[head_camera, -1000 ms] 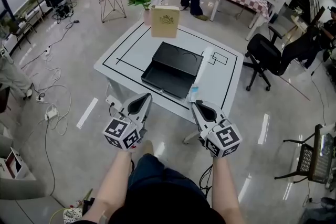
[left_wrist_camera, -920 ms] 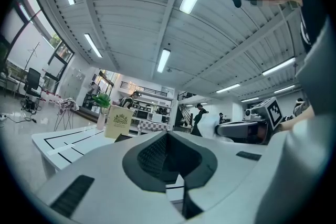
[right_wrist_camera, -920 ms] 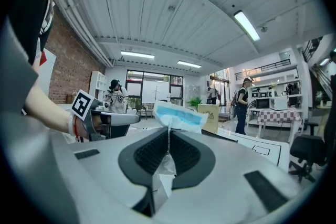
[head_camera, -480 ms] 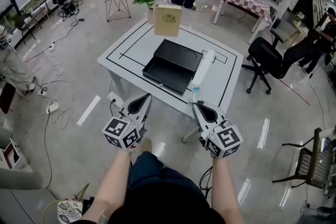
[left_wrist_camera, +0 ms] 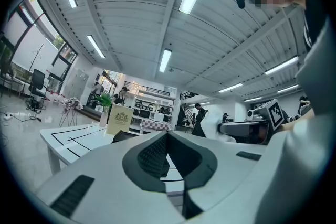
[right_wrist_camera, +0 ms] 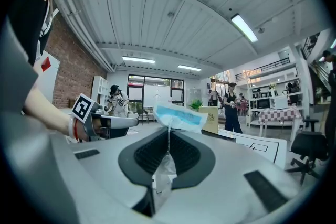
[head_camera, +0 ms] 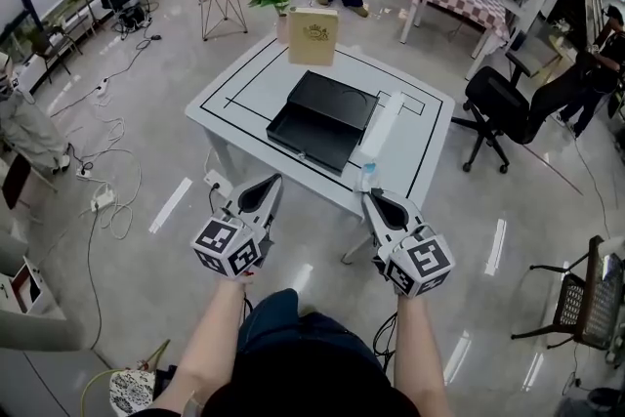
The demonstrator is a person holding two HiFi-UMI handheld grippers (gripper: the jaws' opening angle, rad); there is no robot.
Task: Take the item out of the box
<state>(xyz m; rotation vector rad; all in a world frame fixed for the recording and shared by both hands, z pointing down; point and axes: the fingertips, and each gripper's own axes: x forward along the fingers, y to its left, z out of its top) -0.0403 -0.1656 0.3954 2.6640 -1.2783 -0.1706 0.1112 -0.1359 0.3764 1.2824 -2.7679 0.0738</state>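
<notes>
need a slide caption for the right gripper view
Right gripper shut on a clear plastic bag with a blue top strip, white table beyond

Left tongs [left_wrist_camera: 168,139] together, empty, before white table [left_wrist_camera: 68,136] and upright beige panel [left_wrist_camera: 119,119].

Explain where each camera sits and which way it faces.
Head view: on the person's head, facing steeply down at the table and black box; both forearms, the left gripper and right gripper show.
Left gripper view: on the left gripper, facing along its shut, empty jaws toward the table; the right gripper shows at right.
Right gripper view: on the right gripper, facing along jaws shut on a clear bag; the left gripper shows at left.
Shared: all three show the tan carton.
</notes>
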